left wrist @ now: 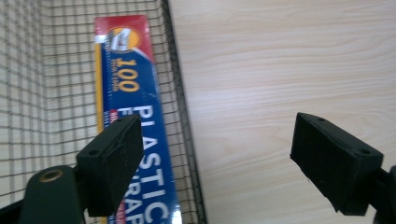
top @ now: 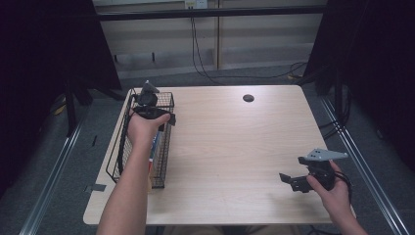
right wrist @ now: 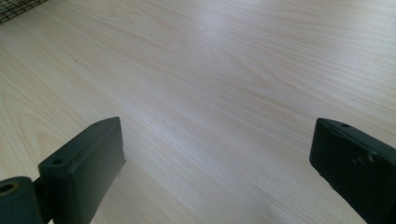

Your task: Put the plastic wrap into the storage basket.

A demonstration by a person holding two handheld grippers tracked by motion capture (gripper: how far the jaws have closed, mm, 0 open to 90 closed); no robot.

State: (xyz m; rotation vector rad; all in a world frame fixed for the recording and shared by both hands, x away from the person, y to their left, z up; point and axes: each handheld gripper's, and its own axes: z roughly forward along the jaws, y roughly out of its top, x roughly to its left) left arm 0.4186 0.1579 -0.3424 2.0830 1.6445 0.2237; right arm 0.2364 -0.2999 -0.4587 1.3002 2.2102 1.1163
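Left gripper (left wrist: 215, 163) jaws apart over basket (left wrist: 184, 116) rim — plastic-wrap box (left wrist: 133, 116) inside.

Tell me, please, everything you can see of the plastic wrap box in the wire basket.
The plastic wrap box is a long, narrow carton, blue with a red end, a yellow edge strip, a round emblem, "100" and white "PLASTIC WRAP" lettering. It lies flat inside the black wire basket, along the wall nearest the open table. The left tool hangs open above it, not touching.
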